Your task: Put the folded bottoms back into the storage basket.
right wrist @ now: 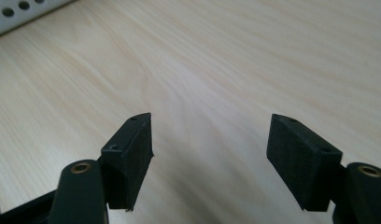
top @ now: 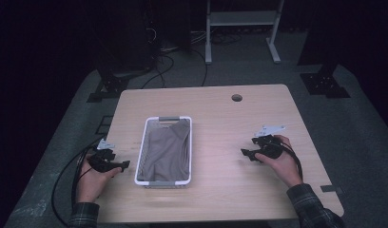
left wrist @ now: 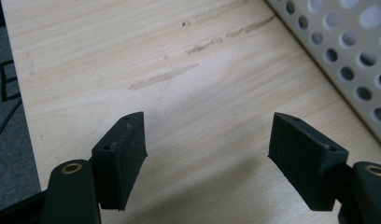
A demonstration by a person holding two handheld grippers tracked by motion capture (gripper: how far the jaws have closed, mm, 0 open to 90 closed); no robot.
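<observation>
Both black jaw pairs stand wide apart over bare wood, nothing between them. On the left, the left tool (top: 127, 164) rests just beside the white perforated basket (top: 140, 151); the right tool (top: 245, 153) sits well apart from it on the worktop (top: 220, 128). A grey-brown folded garment (top: 166, 148) lies flat inside the basket, filling most of it. Judging from this, the packing looks done: cloth is in, both tools are empty, and little seems left beyond pulling the hands back.
</observation>
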